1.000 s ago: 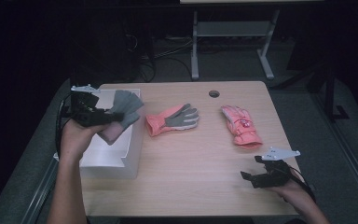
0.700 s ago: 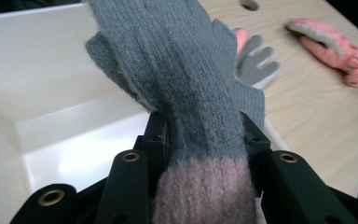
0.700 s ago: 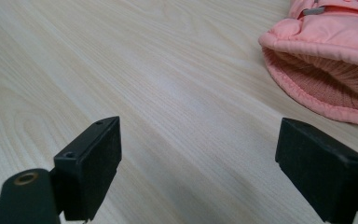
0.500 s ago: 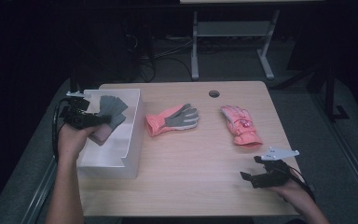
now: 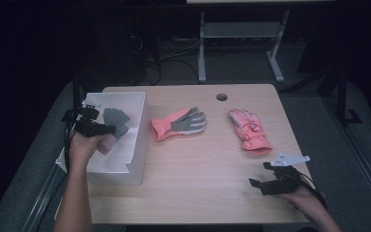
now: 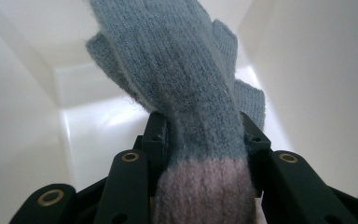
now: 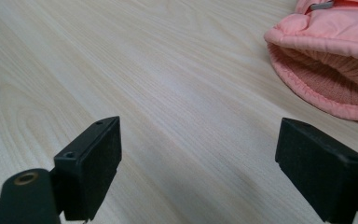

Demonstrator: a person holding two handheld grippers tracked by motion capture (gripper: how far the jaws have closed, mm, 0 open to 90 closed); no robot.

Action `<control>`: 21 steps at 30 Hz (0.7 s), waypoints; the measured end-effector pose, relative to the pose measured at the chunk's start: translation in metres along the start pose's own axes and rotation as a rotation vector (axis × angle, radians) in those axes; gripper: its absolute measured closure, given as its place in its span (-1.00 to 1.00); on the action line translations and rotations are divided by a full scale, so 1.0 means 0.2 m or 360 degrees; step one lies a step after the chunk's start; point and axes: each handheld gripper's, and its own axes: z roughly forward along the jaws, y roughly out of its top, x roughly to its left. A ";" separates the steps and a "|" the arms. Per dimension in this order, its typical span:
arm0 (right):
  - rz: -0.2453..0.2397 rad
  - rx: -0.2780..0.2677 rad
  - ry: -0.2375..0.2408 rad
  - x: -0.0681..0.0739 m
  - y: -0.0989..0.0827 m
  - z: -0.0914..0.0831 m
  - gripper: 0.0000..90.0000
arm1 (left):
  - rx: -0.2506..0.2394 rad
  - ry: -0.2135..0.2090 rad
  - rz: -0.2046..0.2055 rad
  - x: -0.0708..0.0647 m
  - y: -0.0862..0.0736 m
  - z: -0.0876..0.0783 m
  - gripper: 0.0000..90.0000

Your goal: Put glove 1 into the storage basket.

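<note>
While inside the white box (image 5: 137, 140) | left hand-held gripper (image 6: 205, 144) clamped on grey glove (image 6: 186, 79) | right hand-held gripper (image 7: 198, 163) apart

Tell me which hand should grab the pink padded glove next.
Right, probably: the right gripper is open and empty beside the pink padded glove; the left gripper holds a grey knit glove in the white box.

The knit glove's (image 6: 186, 93) fingertips run past the top edge at 12 o'clock in the left gripper view, its pink cuff cut off at 6 o'clock. The pink ski glove (image 7: 335, 60) in the right gripper view is cropped at 2 o'clock. The person's forearms leave the high view at 6 o'clock.
</note>
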 end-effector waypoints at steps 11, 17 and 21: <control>0.0001 0.0005 0.0000 0.00 -0.01 0.00 -0.69 | 0.0169 0.0058 -0.0007 0.05 -0.07 0.15 0.38; 0.0004 0.0008 0.0002 0.00 -0.01 0.00 -0.69 | 0.0213 0.0057 -0.0028 0.06 -0.10 0.20 0.31; 0.0000 0.0010 0.0003 0.00 -0.02 0.00 -0.69 | 0.0224 0.0065 -0.0021 0.05 -0.10 0.21 0.09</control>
